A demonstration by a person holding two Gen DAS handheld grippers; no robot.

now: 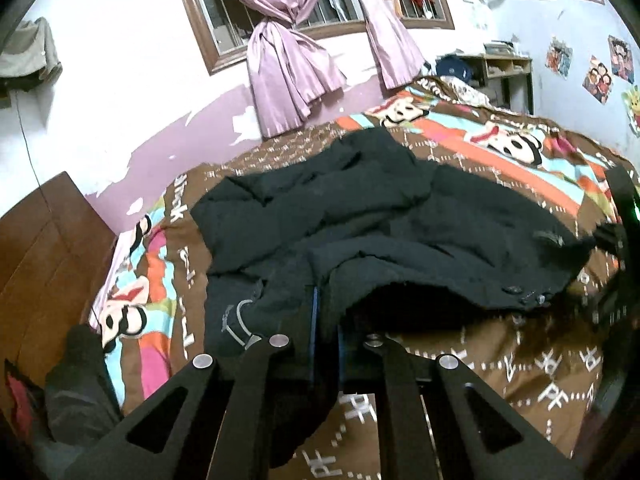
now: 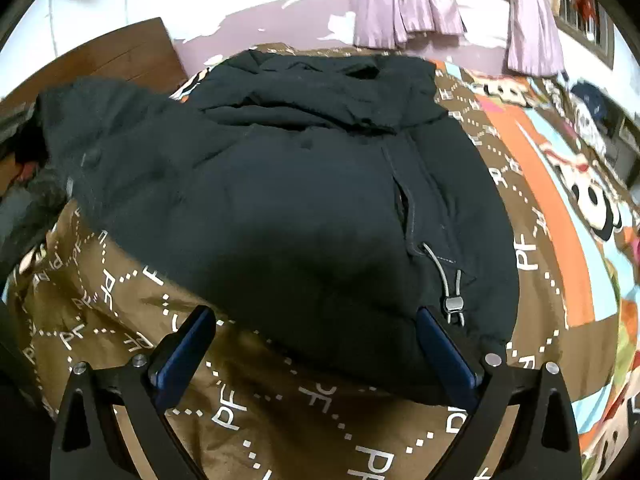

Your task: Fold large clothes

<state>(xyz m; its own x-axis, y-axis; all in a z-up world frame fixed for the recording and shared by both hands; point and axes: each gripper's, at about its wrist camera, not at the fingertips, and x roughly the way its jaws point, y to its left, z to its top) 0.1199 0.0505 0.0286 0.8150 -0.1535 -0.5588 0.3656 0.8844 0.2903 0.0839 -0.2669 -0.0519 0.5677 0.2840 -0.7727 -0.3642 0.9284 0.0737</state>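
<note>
While the black jacket [image 1: 360,216] lies rumpled across the cartoon-print bedspread [image 1: 520,368] below the tied pink curtains [image 1: 280,68], the left gripper [image 1: 325,320] has its blue-padded fingers pinched together on a raised fold of the jacket's near edge. From the right wrist, the right gripper [image 2: 316,332] stands spread wide at the jacket's [image 2: 280,200] near hem, one finger [image 2: 444,344] touching the cloth by the drawcord toggle [image 2: 452,303], the other over bare bedspread [image 2: 280,420].

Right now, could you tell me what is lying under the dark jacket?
The dark jacket lies on the brown patterned bedspread, which shows all around it. Whatever is directly beneath its middle is covered.
</note>
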